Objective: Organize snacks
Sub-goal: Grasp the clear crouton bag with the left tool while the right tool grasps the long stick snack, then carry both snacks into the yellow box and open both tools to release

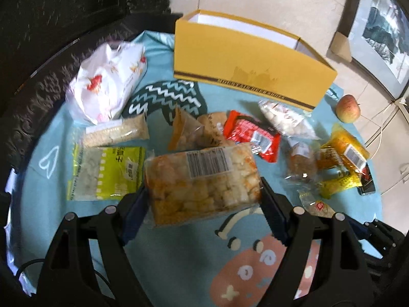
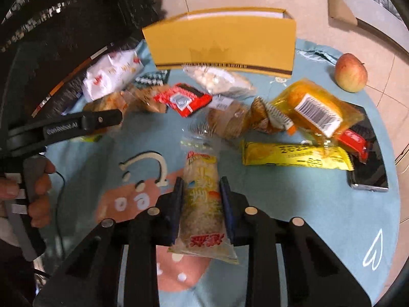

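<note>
Snack sorting, early stage. Left hand-held gripper (image 1: 204, 194) clamps a cracker packet (image 1: 202, 181); right hand-held gripper (image 2: 202, 204) pinches a slim rice-snack packet (image 2: 203, 204). The yellow box (image 1: 245, 71) stands at 12 o'clock; most packets lie loose on the surface (image 1: 179, 255), unsorted.

two close downward wrist views

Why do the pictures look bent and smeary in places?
Both wrist views are fisheye, so the yellow box bows and the corners go black. The right wrist view is motion-smeared around the orange packet; glare whitens the white bag in the left wrist view.
</note>
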`<state>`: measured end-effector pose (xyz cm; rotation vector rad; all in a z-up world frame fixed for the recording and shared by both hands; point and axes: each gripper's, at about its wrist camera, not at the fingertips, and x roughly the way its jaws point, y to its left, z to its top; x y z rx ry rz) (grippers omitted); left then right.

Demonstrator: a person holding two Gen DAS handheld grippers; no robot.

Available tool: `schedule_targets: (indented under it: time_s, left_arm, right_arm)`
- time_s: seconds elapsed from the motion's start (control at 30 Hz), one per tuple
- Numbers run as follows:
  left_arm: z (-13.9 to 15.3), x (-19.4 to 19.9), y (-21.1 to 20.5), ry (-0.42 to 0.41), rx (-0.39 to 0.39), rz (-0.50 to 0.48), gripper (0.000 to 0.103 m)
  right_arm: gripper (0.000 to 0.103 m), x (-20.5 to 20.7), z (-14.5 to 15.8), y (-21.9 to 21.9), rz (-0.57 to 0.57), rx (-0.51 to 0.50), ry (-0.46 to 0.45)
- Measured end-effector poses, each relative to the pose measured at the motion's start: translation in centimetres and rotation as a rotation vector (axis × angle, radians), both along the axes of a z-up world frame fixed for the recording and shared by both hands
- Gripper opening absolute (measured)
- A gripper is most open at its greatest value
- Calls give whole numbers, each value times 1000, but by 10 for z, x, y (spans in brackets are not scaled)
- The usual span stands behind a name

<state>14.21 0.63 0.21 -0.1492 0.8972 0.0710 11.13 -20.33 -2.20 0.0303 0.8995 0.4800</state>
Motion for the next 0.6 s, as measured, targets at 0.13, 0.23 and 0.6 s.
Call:
schedule_targets:
  time_s: [0.13,0.23,0.6]
  left_arm:
    - [9,-9,-7,-10,7,-14,81]
    - [9,-12,-11,-6,6,-21,81]
    - [5,-13,-16,12,-4,-48,81]
  right_arm:
    - [29,-9,6,-4,0,-34,-27]
    - [29,-11,-16,8,17,-130,20]
    - [29,-9,-30,36,110,-358,74]
